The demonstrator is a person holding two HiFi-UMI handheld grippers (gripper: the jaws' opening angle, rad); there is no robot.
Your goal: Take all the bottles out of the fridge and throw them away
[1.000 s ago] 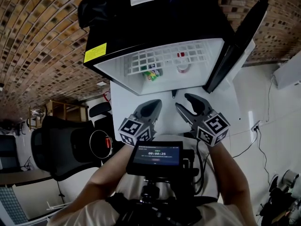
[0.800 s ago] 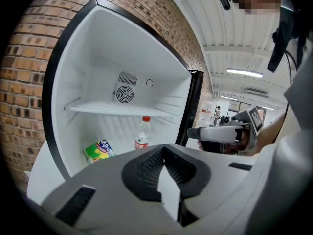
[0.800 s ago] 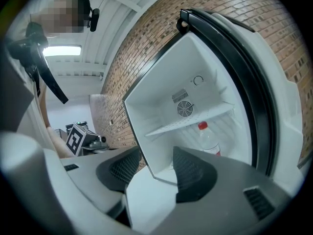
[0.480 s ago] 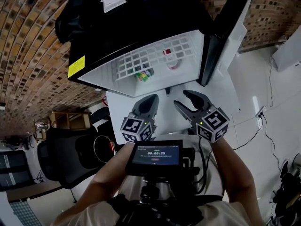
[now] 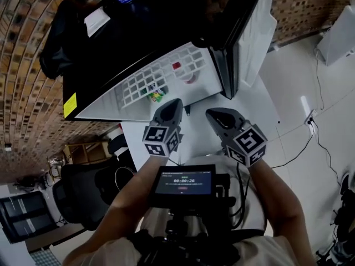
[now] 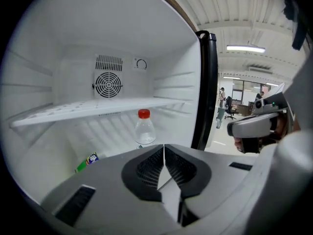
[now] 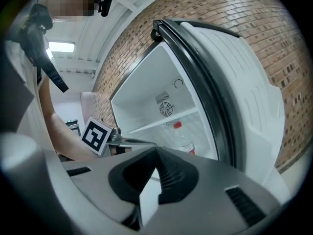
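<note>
Open-plan office or lab workspace, brick wall [image 5: 22,65] behind a compact fridge [image 5: 183,15], black swivel chair [image 5: 83,190] and dark monitors [image 5: 22,218] beside it, cable [image 5: 323,147] trailing over pale floor tiles [image 5: 294,76], strip light [image 6: 245,48] on a panelled ceiling, desk chairs [image 6: 230,112] in the far room

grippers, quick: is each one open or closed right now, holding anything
left gripper: closed, holding nothing
right gripper: closed, has just been closing, nothing between its fingers
</note>
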